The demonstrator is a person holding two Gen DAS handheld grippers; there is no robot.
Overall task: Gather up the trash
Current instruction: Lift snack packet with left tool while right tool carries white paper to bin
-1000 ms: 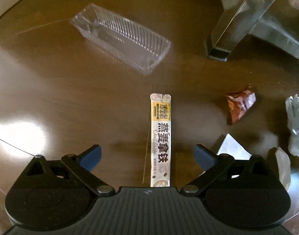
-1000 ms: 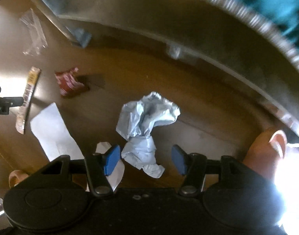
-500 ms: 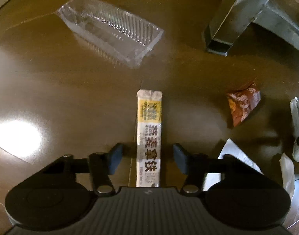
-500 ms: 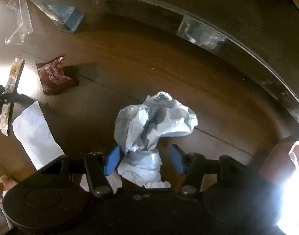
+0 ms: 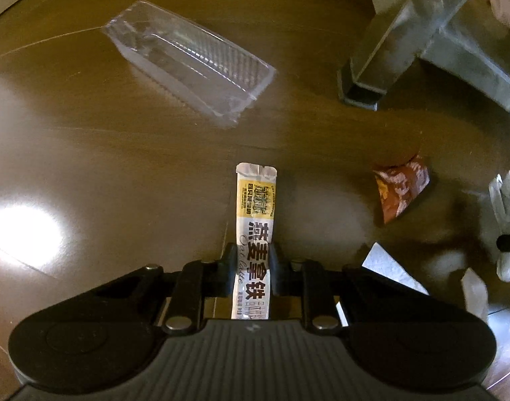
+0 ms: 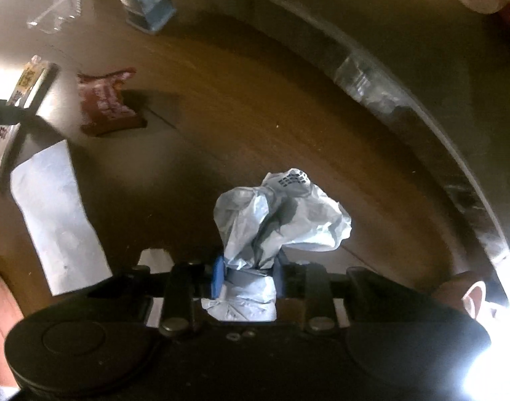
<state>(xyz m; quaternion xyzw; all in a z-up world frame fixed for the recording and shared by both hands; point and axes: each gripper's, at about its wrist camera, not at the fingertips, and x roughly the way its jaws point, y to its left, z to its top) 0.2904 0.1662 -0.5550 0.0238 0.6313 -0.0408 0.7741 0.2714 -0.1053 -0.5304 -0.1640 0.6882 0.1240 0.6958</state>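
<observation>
On the far left of the brown wooden floor (image 5: 128, 173), the clear ribbed plastic tray (image 5: 191, 60) lies untouched, with bare boards all round it. Next, the left tool (image 5: 253, 264), wide open a second ago, has closed its jaws onto the long white-and-yellow oat latte sachet (image 5: 255, 220), pinching its near half while the far end lies flat, pointing away. Right of it sit the crumpled red-brown snack wrapper (image 5: 400, 190) and a flat white paper slip (image 6: 54, 214), both loose and near the sachet. Further right, the right tool (image 6: 246, 279) has likewise shut on the neck of the crumpled pale grey paper wad (image 6: 281, 214), whose bulk bulges beyond the fingers. Both grips look made, so lifting seems the next step. The grey metal furniture leg (image 5: 385, 56) and curved rail (image 6: 421, 100) hem the far side; upward is free.
</observation>
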